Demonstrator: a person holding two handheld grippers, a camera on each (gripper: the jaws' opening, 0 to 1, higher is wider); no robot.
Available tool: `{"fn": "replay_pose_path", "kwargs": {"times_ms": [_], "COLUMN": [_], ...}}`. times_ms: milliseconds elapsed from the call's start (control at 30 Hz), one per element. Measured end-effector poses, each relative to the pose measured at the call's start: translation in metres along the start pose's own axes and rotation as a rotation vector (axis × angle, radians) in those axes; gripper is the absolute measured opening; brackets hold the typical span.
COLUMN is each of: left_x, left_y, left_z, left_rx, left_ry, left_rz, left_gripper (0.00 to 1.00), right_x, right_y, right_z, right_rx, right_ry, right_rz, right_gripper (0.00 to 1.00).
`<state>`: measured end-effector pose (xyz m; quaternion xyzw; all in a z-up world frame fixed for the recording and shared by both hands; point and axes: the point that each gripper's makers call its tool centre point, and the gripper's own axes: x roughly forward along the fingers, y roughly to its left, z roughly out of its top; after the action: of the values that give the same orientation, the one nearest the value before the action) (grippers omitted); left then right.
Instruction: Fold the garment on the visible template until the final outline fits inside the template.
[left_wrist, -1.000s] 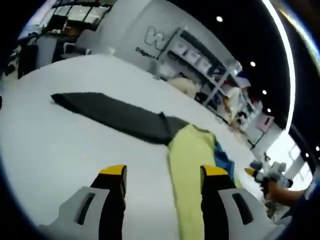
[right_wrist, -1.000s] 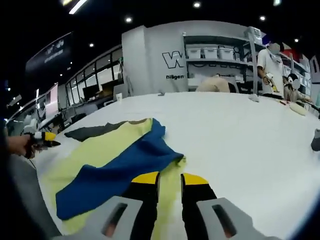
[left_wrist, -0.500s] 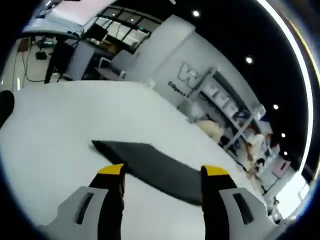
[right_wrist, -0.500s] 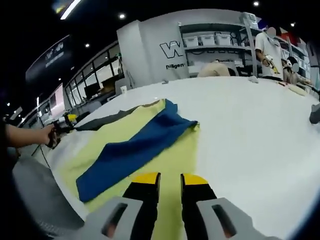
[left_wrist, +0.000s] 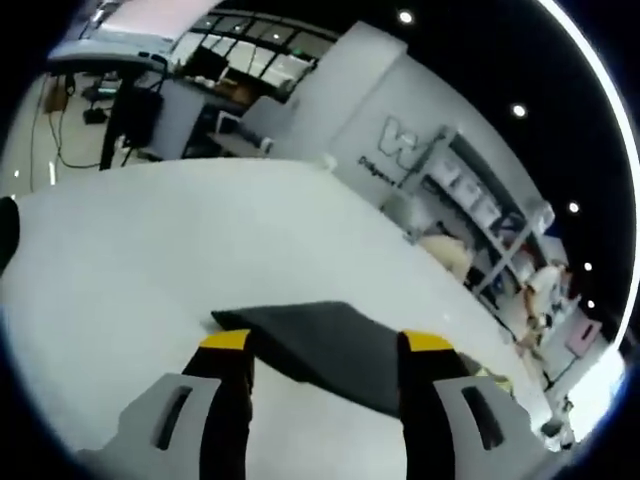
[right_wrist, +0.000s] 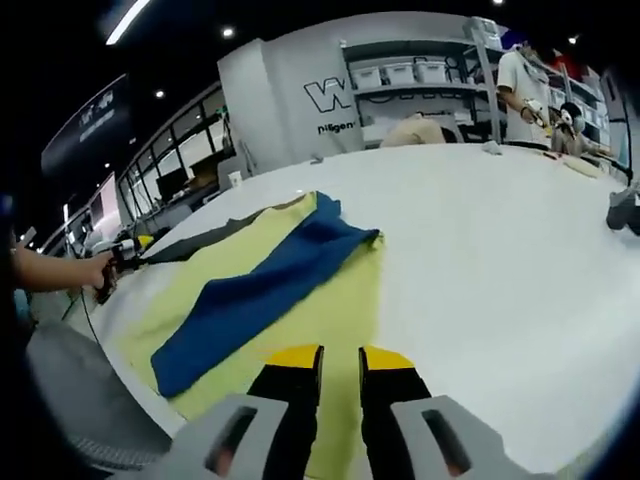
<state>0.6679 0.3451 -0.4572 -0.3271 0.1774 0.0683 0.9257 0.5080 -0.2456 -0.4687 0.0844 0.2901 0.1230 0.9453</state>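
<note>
Left gripper view nearer dark template (left_wrist: 320, 345)

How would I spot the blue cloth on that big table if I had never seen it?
Find the wide white table, then the pale yellow sheet spread across its near side. The blue cloth lies on that sheet as a long diagonal band, the only blue piece, with a dark grey strip beyond it.

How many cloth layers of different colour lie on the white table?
3: a yellow sheet before the right gripper, a blue cloth on it, a dark grey piece between the left gripper's jaws. More may be hidden.
</note>
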Motion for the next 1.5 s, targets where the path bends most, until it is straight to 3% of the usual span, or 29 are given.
{"fn": "replay_pose_path", "kwargs": {"times_ms": [167,500,700,933,1067,1167,1200,1233,1267,1333,1367,1500], "left_x": [0.004,0.007,0.012,0.008,0.012,0.018,0.019,0.020,0.020,0.027,0.028,0.029], "left_y": [0.014,0.035,0.036,0.013,-0.032,-0.081,-0.088,-0.112,-0.118,-0.150,-0.155,-0.201], "left_z": [0.009,0.013,0.012,0.034,0.065,0.080,0.081,0.082,0.082,0.080,0.078,0.051], "left_rx": [-0.047,-0.054,-0.027,0.034,0.092,0.187,0.202,0.263,0.283,0.353,0.363,0.498], "left_ry": [-0.022,0.002,0.015,-0.054,-0.102,-0.100,-0.099,-0.082,-0.080,-0.057,-0.048,0.035], "left_rz": [0.043,0.165,0.182,0.117,0.006,-0.113,-0.130,-0.174,-0.187,-0.282,-0.297,-0.428], "left_gripper": [0.48,0.08,0.02,0.00,0.00,0.00,0.00,0.00,0.00,0.00,0.00,0.00], "right_x": [-0.003,-0.007,-0.008,-0.008,-0.007,-0.007,-0.007,-0.007,-0.007,-0.008,-0.009,-0.012], "right_y": [0.001,-0.003,-0.007,-0.003,-0.001,0.001,0.001,0.001,0.001,0.001,0.002,0.004], "right_z": [-0.002,-0.005,-0.006,-0.008,-0.009,-0.008,-0.008,-0.008,-0.008,-0.008,-0.008,-0.007], "right_rx": [0.009,0.031,0.056,0.068,0.075,0.082,0.083,0.083,0.084,0.096,0.097,0.105], "right_ry": [0.003,0.009,0.004,0.001,-0.005,-0.014,-0.015,-0.018,-0.019,-0.027,-0.028,-0.036], "right_rz": [-0.008,-0.030,-0.037,-0.032,-0.029,-0.025,-0.025,-0.026,-0.027,-0.027,-0.028,-0.032], "right_gripper": [0.10,0.09,0.09,0.07,0.07,0.07,0.07,0.07,0.07,0.06,0.06,0.06]}}
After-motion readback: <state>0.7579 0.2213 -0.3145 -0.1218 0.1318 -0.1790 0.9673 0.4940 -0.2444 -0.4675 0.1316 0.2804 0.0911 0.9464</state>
